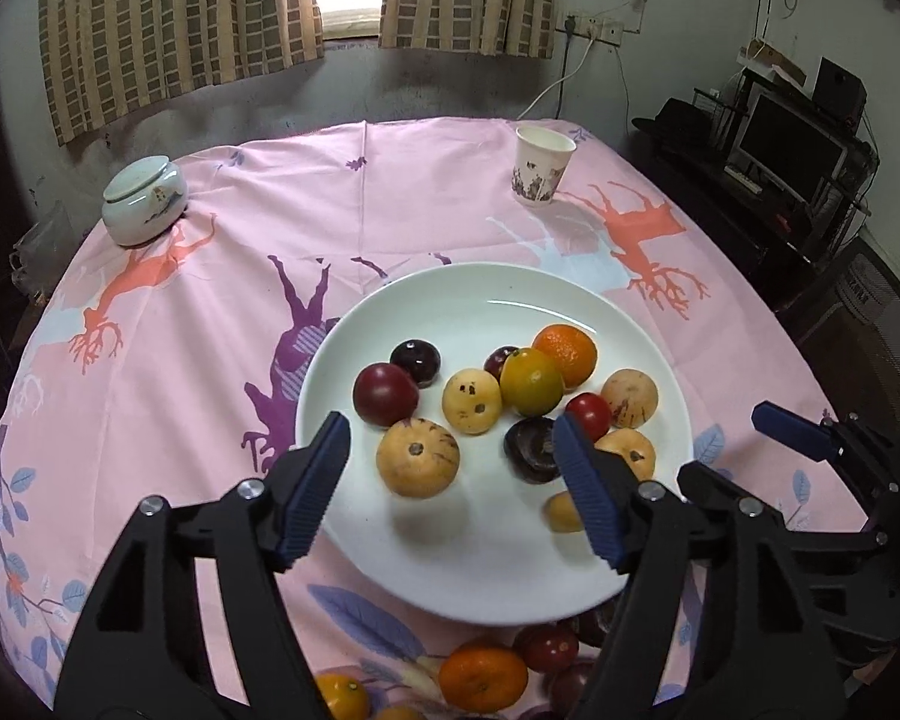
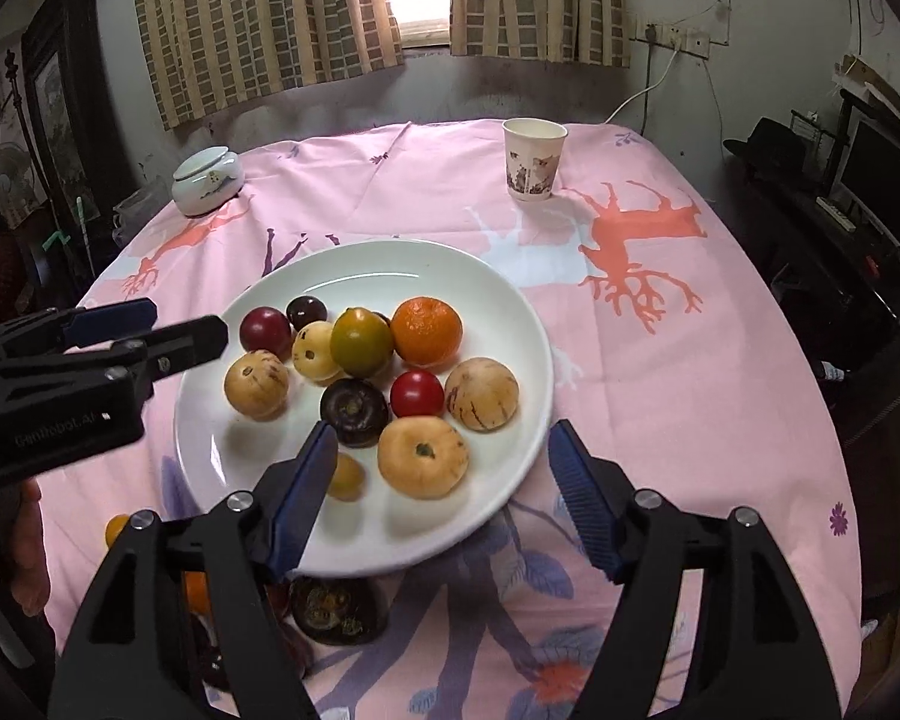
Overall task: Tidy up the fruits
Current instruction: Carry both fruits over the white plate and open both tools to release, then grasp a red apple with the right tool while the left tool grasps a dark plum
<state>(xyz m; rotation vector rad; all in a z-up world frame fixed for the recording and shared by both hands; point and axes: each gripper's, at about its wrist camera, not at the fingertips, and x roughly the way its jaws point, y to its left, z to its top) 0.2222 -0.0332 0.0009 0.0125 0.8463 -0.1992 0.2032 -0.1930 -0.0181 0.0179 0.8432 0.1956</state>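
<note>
A white plate (image 1: 486,300) holds several fruits: an orange (image 1: 566,354), a yellow-green citrus (image 1: 531,381), dark plums, a red tomato (image 1: 588,416), pale striped melons (image 1: 418,457) and a dark mangosteen (image 1: 531,450). The plate (image 2: 510,300) also shows in the right wrist view. My left gripper (image 1: 450,480) is open and empty above the plate's near side. My right gripper (image 2: 444,486) is open and empty over the plate's near edge, around a pale round fruit (image 2: 423,457). Loose fruits lie on the cloth near me, including an orange (image 1: 483,678) and a mangosteen (image 2: 337,609).
A pink patterned tablecloth (image 1: 390,198) covers the round table. A paper cup (image 1: 540,165) stands at the far right, a lidded ceramic jar (image 1: 143,201) at the far left. A desk with a monitor (image 1: 792,150) is to the right.
</note>
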